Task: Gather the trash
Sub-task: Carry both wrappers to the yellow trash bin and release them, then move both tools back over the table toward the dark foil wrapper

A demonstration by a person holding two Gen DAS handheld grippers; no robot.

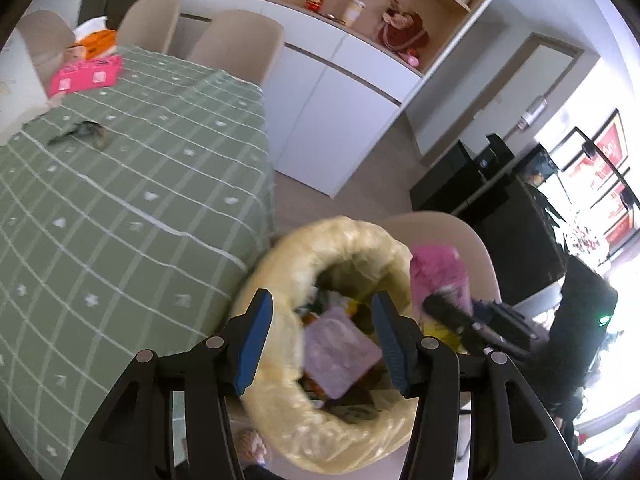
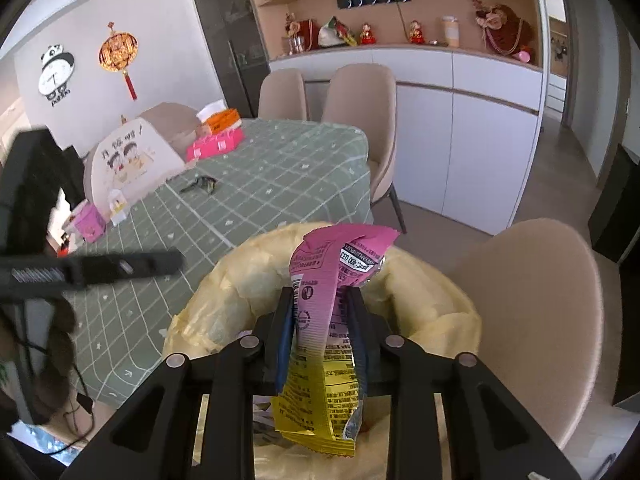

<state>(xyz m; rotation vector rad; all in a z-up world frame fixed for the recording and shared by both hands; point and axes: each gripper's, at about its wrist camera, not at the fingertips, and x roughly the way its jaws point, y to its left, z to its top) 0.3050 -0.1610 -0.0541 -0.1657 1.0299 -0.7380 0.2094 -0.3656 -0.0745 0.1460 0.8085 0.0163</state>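
While its blue-padded jaws stand spread with nothing between them, the left hand-held gripper (image 1: pixel 320 332) hangs over the yellow plastic-lined trash bin (image 1: pixel 288 264) at lower centre, beside the green checked table (image 1: pixel 120 184). From the right wrist, the right hand-held gripper (image 2: pixel 320 320) pinches a pink-and-yellow crinkled snack wrapper (image 2: pixel 320 344) above that bin (image 2: pixel 432 308) at lower centre.

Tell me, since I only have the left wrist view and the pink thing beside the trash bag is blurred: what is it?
Observer: A pink and yellow snack wrapper, printed with small text and a barcode.
Operator: Is anything holding it?
Observer: Yes, the right claw is shut on it, above the yellow trash bag.
Operator: Anything left on the table I can't see?
Observer: A small pink box sits at the near edge of the green tablecloth, beside a panda-clock wall.
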